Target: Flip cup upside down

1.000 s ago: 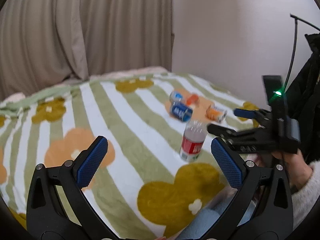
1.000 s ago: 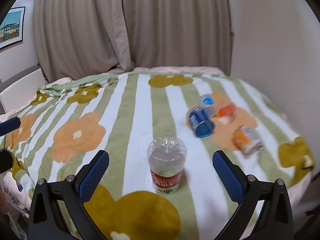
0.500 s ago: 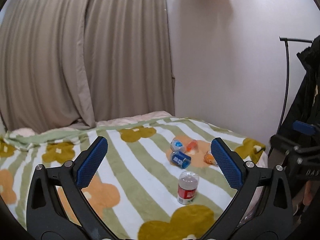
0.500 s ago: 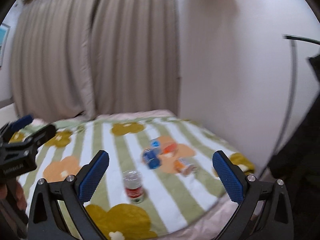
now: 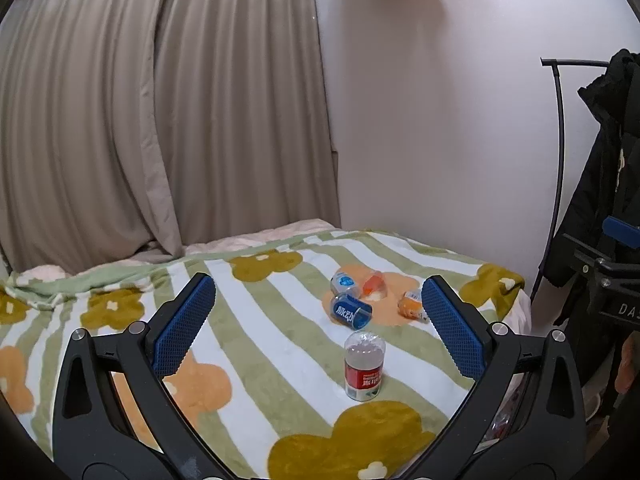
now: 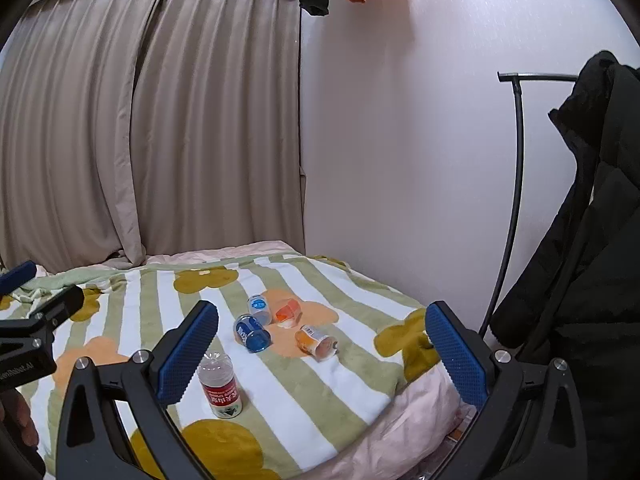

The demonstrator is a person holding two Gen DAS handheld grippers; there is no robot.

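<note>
Cup (image 5: 364, 366) standing on blanket (image 5: 280, 380), left gripper (image 5: 320, 322) and right gripper (image 6: 322, 350) spread wide, holding nothing

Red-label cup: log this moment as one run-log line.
red-label cup: standing on blanket, untouched | left gripper: open, empty | right gripper: open, empty

Blanket (image 5: 280, 364): green/white stripes w/ orange, mustard flowers; cup (image 5: 364, 366) red label.

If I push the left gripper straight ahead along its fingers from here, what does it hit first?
Probably nothing close: the left gripper is open and well back from the bed. Its line runs over the striped blanket, above the standing red-label cup and near the blue-label cup lying behind it. Depth is uncertain.
</note>
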